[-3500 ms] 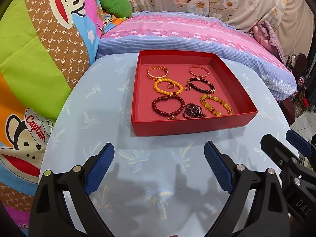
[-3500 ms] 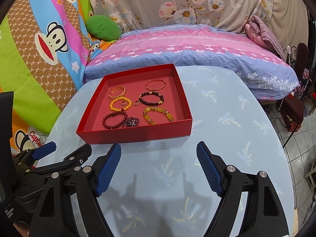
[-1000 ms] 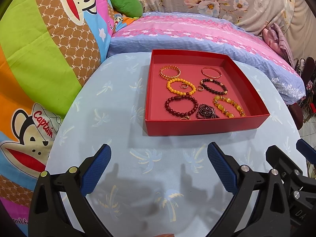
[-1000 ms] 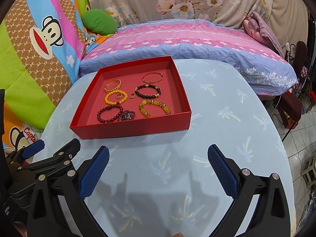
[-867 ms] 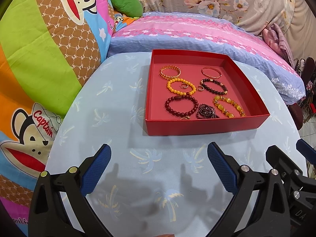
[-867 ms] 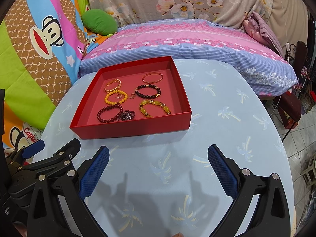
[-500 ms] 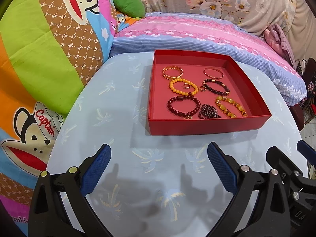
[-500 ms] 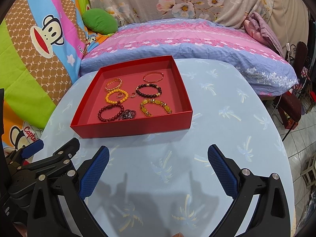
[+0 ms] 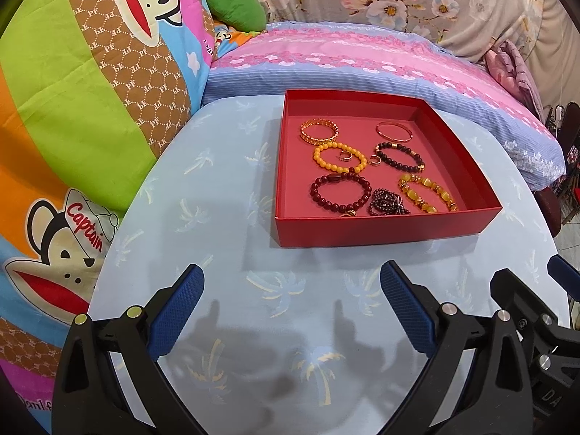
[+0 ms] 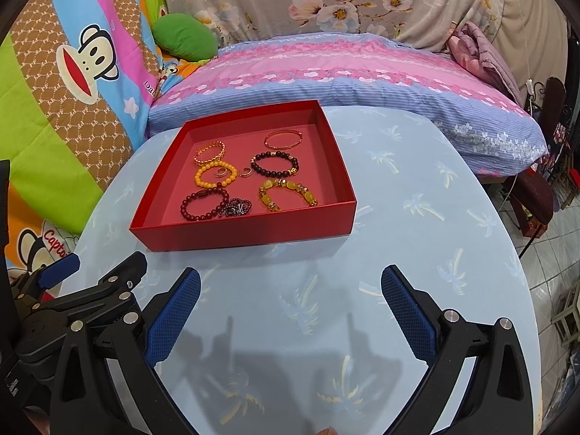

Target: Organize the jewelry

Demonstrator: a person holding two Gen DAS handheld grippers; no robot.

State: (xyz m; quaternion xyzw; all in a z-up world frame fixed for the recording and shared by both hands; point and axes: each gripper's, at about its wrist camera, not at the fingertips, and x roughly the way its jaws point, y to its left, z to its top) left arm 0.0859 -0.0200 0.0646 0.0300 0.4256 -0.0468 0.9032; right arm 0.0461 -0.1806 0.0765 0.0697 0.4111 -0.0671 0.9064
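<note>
A shallow red tray (image 9: 377, 232) (image 10: 253, 233) stands on a light blue table (image 9: 224, 188) (image 10: 417, 217). In it lie several bracelets: a gold chain one (image 9: 319, 131), a thin gold bangle (image 9: 394, 131), an orange bead one (image 9: 339, 157), a dark bead one (image 9: 398, 154), a dark red bead one (image 9: 340, 191), a small dark purple one (image 9: 388, 206) and a yellow stone one (image 9: 427, 194). Two small rings (image 9: 375, 161) lie among them. My left gripper (image 9: 291, 304) is open and empty, near the table's front edge. My right gripper (image 10: 290, 306) is open and empty beside it.
A pink and blue striped pillow (image 9: 362, 61) lies behind the table. A bright cartoon monkey blanket (image 9: 72, 108) rises on the left. A green cushion (image 10: 185, 38) sits at the back. Tiled floor (image 10: 558, 253) and dark furniture are off the table's right edge.
Both grippers have drifted slightly; the tray sits a little further right in the left wrist view. The right gripper's jaws stand wider than 3.5 s ago. The jewelry has not moved.
</note>
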